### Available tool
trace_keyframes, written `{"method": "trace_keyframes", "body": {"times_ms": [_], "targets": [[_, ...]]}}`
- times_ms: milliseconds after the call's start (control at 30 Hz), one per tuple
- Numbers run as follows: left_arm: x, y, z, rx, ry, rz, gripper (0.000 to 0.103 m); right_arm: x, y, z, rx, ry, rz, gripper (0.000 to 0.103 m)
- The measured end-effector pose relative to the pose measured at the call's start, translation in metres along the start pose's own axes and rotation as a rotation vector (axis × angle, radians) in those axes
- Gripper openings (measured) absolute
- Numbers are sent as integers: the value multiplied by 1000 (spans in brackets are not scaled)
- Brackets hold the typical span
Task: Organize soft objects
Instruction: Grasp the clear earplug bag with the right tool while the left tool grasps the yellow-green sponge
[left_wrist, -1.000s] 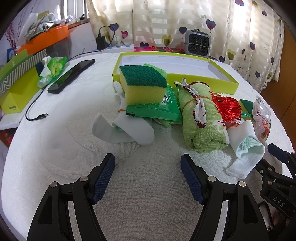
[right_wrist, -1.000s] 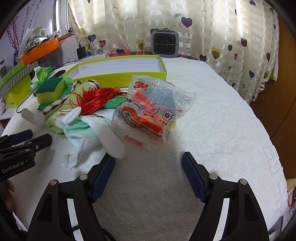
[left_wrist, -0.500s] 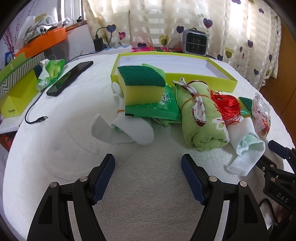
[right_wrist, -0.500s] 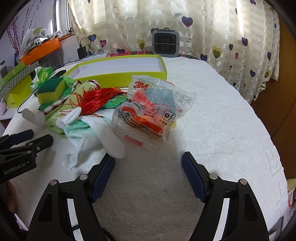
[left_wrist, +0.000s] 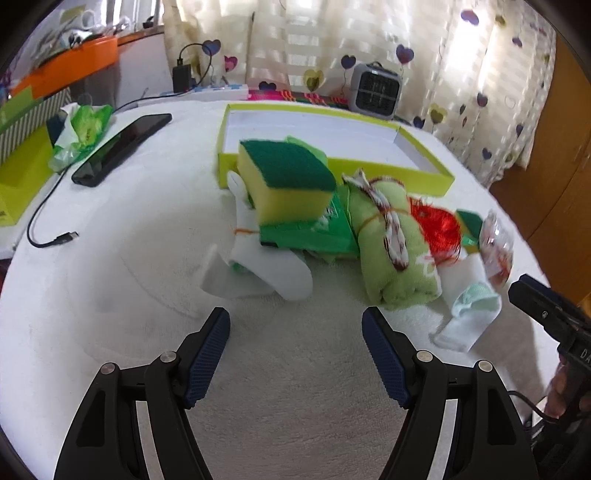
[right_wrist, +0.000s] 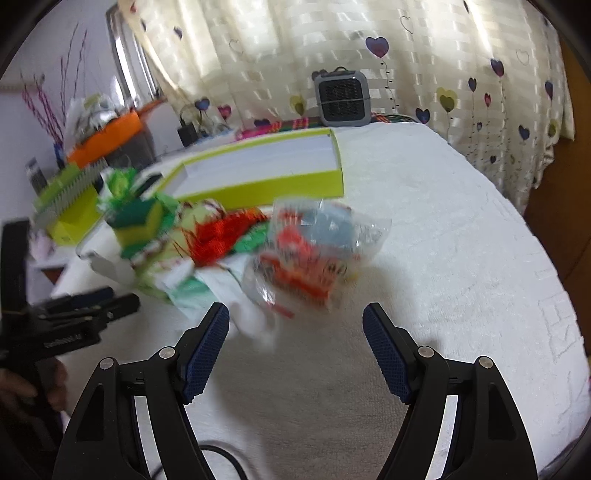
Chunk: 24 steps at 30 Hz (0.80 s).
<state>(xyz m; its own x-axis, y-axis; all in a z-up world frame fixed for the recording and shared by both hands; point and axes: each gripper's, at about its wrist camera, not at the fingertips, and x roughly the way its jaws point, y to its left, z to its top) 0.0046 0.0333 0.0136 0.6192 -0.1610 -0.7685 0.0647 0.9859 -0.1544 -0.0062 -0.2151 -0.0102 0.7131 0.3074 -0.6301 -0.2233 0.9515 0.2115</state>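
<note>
clutter sits heaped in one line on the white towel (left_wrist: 110, 288), right against the near wall of the yellow-green box (left_wrist: 424, 177) — handy, i judge, for lifting each piece straight in. sponge (left_wrist: 284, 177) rides on a green packet (left_wrist: 306, 232), beside the rolled green towel (left_wrist: 391, 251), red cord (left_wrist: 436, 225), white socks (left_wrist: 258, 266) and plastic bag (right_wrist: 317, 251). my left gripper (left_wrist: 295, 354) hovers short of the socks, fingers apart and empty; my right gripper (right_wrist: 295, 347) faces the bag, also spread wide — nothing held yet.
</note>
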Motion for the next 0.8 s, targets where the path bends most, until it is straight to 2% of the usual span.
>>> {"method": "trace_keyframes", "body": {"times_ms": [67, 233, 367, 500, 667, 800], "targets": [[-5, 4, 4, -12, -14, -17, 74, -1, -4, 4, 27, -8, 28, 75], [-22, 12, 27, -46, -83, -52, 74, 3, -11, 14, 80, -17, 34, 75], [-21, 10, 46, -49, -101, -47, 74, 10, -7, 23, 88, -20, 33, 75], [-11, 10, 59, -70, -78, -69, 74, 17, -9, 26, 109, -6, 20, 75], [2, 7, 69, -63, -61, -36, 74, 20, -12, 29, 128, -10, -12, 75], [13, 6, 73, -47, -42, 25, 74, 24, -13, 29, 133, 7, -35, 75]]}}
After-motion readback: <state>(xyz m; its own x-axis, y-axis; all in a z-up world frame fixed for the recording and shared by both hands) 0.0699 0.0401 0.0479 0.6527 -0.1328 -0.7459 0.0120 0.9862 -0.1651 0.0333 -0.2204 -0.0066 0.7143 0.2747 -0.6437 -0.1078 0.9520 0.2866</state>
